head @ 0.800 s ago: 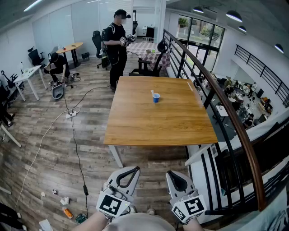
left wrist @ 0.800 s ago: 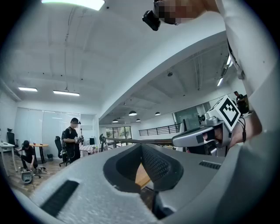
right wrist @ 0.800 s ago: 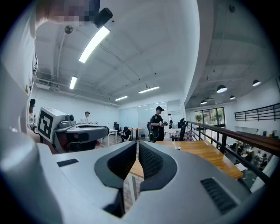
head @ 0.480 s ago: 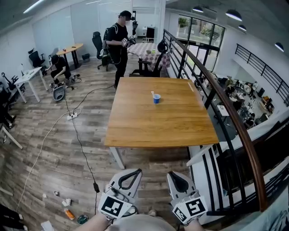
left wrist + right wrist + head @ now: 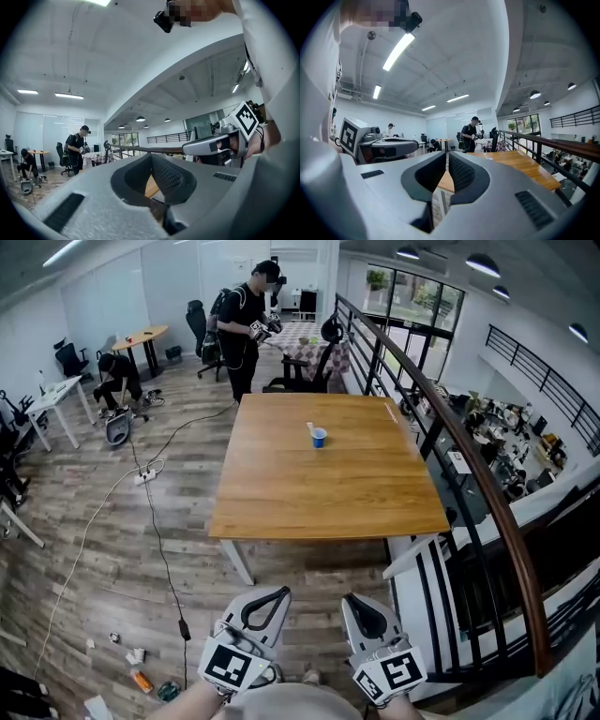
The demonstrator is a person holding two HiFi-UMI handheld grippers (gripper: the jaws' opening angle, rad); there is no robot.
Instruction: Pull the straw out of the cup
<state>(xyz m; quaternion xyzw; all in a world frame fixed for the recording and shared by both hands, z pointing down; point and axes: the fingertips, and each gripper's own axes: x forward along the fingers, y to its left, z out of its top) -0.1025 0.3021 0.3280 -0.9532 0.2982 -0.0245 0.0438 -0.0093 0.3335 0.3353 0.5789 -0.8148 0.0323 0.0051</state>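
Note:
A small blue cup (image 5: 319, 438) with a pale straw (image 5: 312, 428) leaning out of it stands on the far half of the wooden table (image 5: 319, 493). Both grippers hang low near my body, well short of the table's front edge and far from the cup. My left gripper (image 5: 280, 592) has its tips together with nothing between them; in the left gripper view (image 5: 151, 154) its jaws meet. My right gripper (image 5: 353, 601) is likewise shut and empty, and in the right gripper view (image 5: 446, 154) the pads nearly touch.
A dark railing (image 5: 450, 427) runs along the table's right side. A person (image 5: 246, 329) stands behind the table's far left corner; another crouches (image 5: 117, 376) at the back left. A cable (image 5: 155, 521) lies on the wood floor to the left.
The view has shifted slightly and the standing person has moved a little. Both grippers stay low and shut in the same place.

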